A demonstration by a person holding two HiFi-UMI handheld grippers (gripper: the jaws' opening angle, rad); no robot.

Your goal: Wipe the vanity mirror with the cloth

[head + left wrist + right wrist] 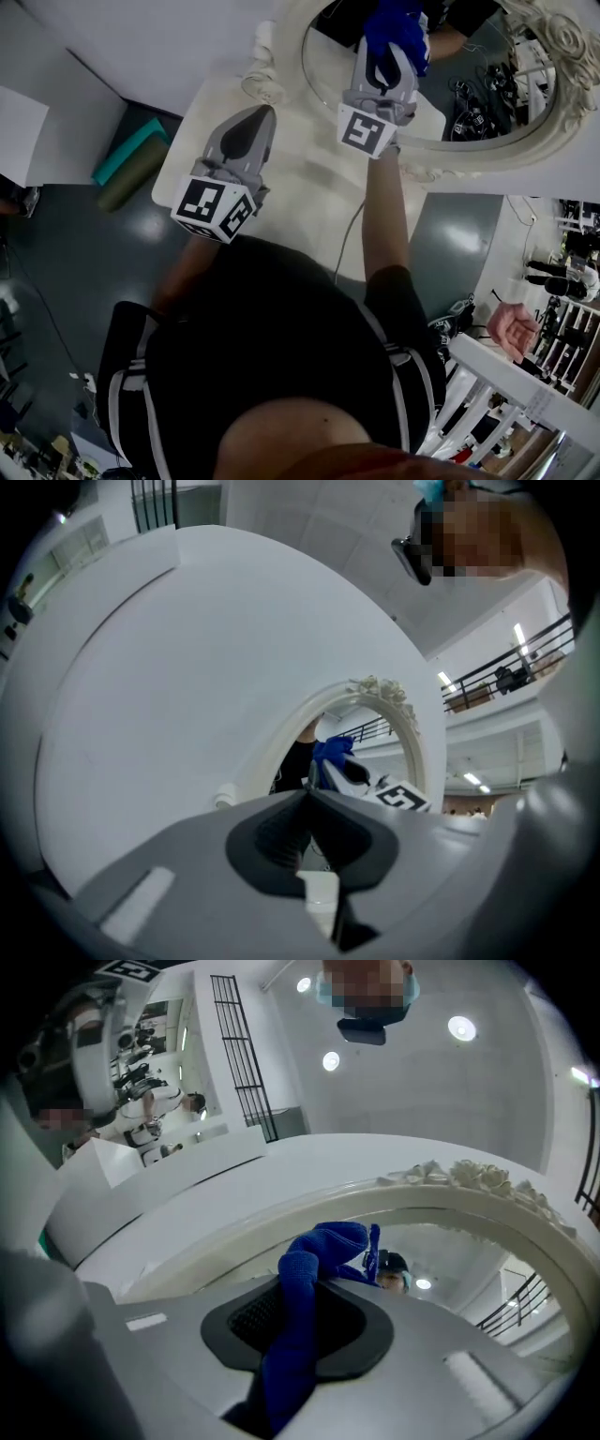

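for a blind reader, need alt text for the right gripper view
The right gripper is shut on a blue cloth, its bunched end up at the glass of an oval mirror in a white ornate frame.

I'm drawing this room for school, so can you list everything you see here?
vanity mirror: one, oval glass in a cream carved frame, at the table's far edge
cloth: one, blue, pinched in the right gripper, up at the mirror
table: one, white, under the mirror
cord: one, thin and pale, lying on the table
mats: two, teal and olive, on the dark floor left of the table
left gripper: one, grey, shut and empty, over the table
right gripper: one, grey, shut on the cloth
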